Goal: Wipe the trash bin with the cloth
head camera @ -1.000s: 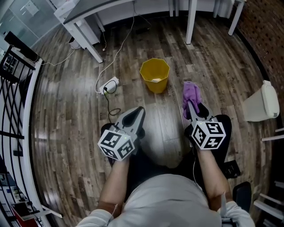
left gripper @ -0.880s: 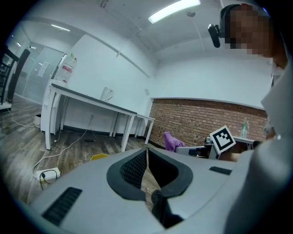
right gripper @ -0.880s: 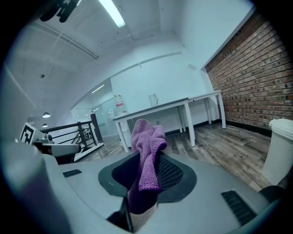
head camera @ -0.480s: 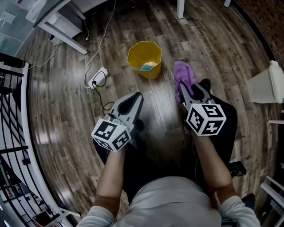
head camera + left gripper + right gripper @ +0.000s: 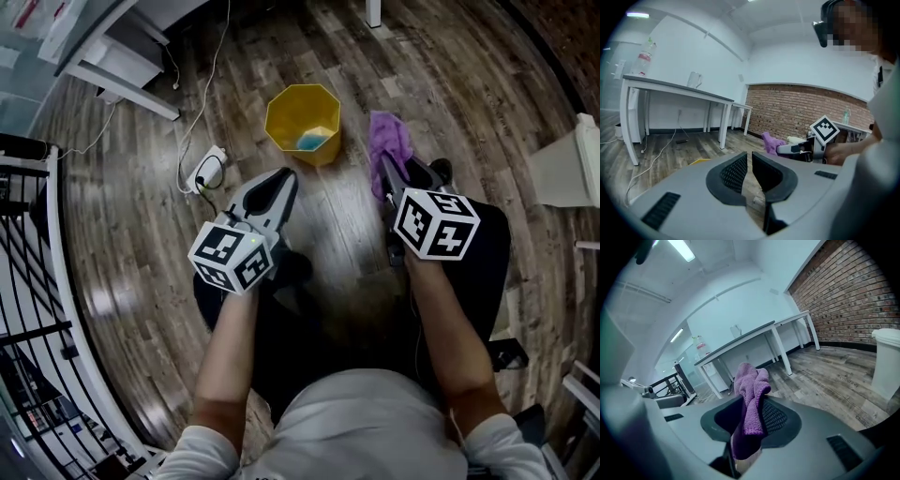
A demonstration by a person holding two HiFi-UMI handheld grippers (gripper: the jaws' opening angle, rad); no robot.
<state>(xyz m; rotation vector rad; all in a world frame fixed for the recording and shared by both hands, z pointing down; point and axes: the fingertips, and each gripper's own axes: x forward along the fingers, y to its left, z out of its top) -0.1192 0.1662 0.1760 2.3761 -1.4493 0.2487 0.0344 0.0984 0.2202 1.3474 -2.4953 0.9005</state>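
Evidently wiping has not yet begun: the right claw (image 5: 392,175) is clamped on the purple cloth (image 5: 388,141), the left claw (image 5: 279,180) is all but closed and empty, and the yellow trash bin (image 5: 298,156) stands on the floor just ahead, apart from both

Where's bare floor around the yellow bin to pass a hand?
Free: wood floor between the yellow octagonal plastic bin and the white lidded bin; also the strip between the left tool and the right tool gripping the purple cloth. Crowded: left of the yellow bin, white power strip and cables.
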